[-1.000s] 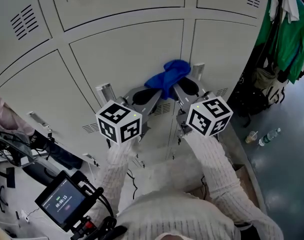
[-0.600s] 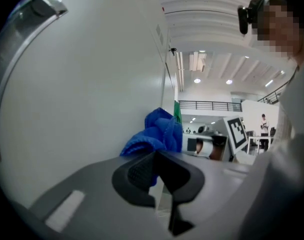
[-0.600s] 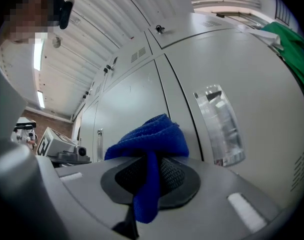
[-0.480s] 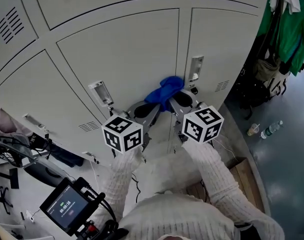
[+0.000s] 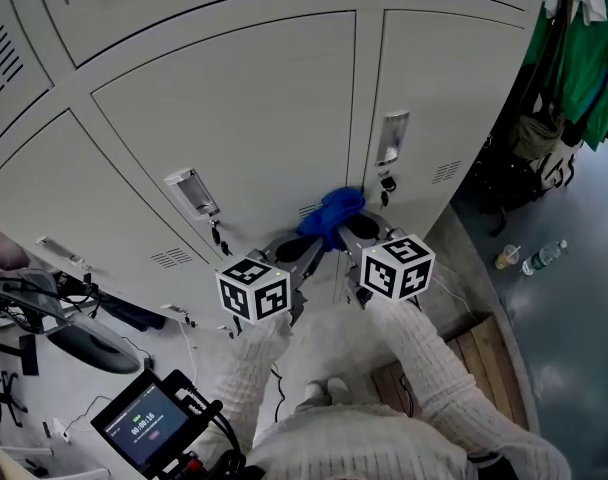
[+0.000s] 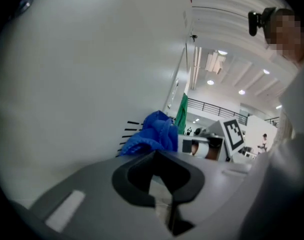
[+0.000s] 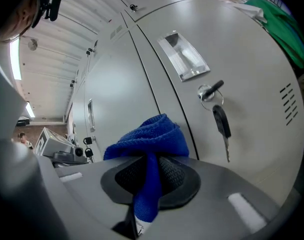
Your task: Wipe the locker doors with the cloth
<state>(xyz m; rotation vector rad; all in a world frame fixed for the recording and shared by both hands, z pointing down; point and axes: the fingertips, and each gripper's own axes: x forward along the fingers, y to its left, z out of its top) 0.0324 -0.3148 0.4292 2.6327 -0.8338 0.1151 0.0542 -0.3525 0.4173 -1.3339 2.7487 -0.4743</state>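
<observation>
The right tool (image 7: 149, 176) pinches the blue cloth (image 7: 149, 134), its bunch pressed forward against the locker door (image 5: 244, 118) low down, left of the hanging key (image 7: 222, 121); the left tool (image 6: 159, 179), closed and empty, waits alongside

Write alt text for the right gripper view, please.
The right gripper is shut on a bunched blue cloth, in front of a grey locker door. Above and to the right are a recessed handle and a lock with a key hanging from it.

I'm seeing the crumpled royal-blue cloth (image 5: 331, 216) standing out against pale grey metal locker doors (image 5: 234, 108), beside hanging green garments (image 5: 584, 58).
</observation>
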